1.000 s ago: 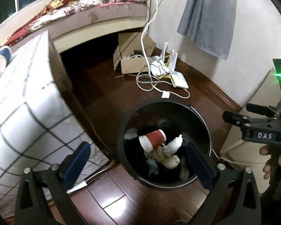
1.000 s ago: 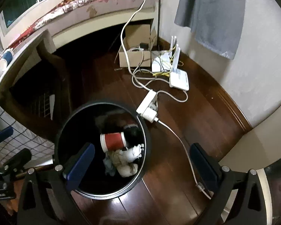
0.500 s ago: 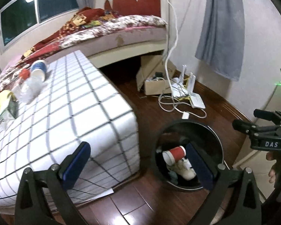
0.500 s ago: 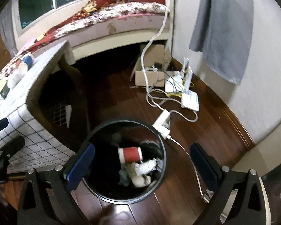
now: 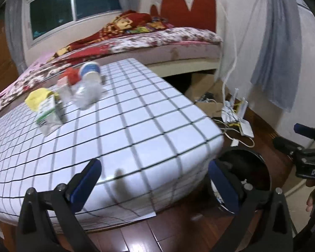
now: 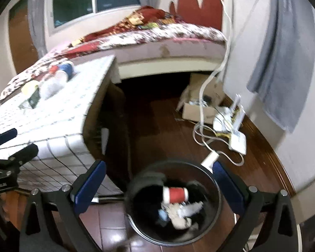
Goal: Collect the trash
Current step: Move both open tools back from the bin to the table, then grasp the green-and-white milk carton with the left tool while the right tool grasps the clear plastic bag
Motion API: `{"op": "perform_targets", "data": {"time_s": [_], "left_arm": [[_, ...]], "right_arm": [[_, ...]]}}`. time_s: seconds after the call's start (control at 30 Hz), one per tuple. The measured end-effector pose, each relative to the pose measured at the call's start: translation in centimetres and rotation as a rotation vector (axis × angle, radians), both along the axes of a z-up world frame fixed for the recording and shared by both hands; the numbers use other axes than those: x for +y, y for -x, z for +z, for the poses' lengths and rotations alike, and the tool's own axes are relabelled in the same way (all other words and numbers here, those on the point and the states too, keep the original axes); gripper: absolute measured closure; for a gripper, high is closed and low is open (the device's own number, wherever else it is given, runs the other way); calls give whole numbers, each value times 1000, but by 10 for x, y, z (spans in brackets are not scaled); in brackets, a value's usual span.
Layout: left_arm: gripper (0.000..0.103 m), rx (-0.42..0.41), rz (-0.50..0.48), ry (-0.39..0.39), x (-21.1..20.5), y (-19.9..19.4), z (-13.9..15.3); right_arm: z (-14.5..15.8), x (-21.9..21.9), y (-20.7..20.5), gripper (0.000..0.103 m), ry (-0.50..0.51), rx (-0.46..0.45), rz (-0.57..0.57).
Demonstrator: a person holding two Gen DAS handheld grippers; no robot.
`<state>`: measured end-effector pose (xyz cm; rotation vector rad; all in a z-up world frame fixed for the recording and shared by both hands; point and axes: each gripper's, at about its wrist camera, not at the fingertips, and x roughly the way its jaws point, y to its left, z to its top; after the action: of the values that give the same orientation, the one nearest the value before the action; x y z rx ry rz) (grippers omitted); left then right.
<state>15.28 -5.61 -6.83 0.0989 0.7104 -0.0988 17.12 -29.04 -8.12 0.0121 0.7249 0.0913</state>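
Note:
A black round bin [image 6: 208, 229] stands on the wooden floor and holds a red paper cup [image 6: 175, 193] and crumpled white tissue [image 6: 182, 214]. My right gripper [image 6: 155, 185] hangs open just above it, empty. My left gripper [image 5: 154, 184] is open and empty, level with the near edge of the table with the white checked cloth [image 5: 126, 130]. On that table lie a green-and-white carton [image 5: 49, 111], a yellow wrapper [image 5: 36, 98], a clear plastic bottle [image 5: 87, 92] with a blue-banded cup [image 5: 90, 70] behind it, and a red piece [image 5: 72, 75]. The bin's rim [image 5: 260, 163] shows at the right of the left wrist view.
A bed [image 6: 157, 35] with a flowered cover runs along the back. By the right wall lie a cardboard box [image 6: 199, 109], white routers [image 6: 238, 139] and tangled cables [image 6: 203, 134]. A grey cloth [image 6: 283, 63] hangs on the wall. A person's hand [image 5: 313, 199] holds the right gripper.
Both grippers have risen and tilted up away from the bin. The left view has swung left onto the table top; the bin now sits low in both views.

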Motion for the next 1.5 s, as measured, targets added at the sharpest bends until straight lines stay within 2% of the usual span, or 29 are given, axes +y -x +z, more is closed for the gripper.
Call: {"op": "perform_targets", "data": {"time_s": [0.13,0.27,0.37,0.47,0.57,0.73,0.93,1.13,1.2,1.27,1.5], "left_arm": [[1,7,34,25,25,-1,3],[1,-16,94,54,56,1,10],[1,-61,147,41,76,3,16],[1,-51,201,22,98,-6,17],[1,-17,258,10,120,-20,16],[1,-15,347,-13,147,-49,17],[1,-7,387,39,165,-86,12],[8,25,393,99,177,-122,7],[10,53,395,98,180,-132,2],[23,97,388,110,188,-139,-4],[28,102,412,101,217,-115,-11]], "right_arm": [[10,24,-6,1,-36,-33,66],[13,52,-12,1,-31,-46,121],[15,77,-17,1,-12,-72,146],[19,98,-22,1,-16,-80,188],[30,123,-33,1,35,-78,210],[44,151,-72,1,9,-62,232],[40,192,-120,3,29,-17,286],[27,218,-151,7,45,23,334],[23,225,-160,9,39,42,347],[19,234,-167,10,39,58,366],[16,271,-177,11,18,61,462]]}}
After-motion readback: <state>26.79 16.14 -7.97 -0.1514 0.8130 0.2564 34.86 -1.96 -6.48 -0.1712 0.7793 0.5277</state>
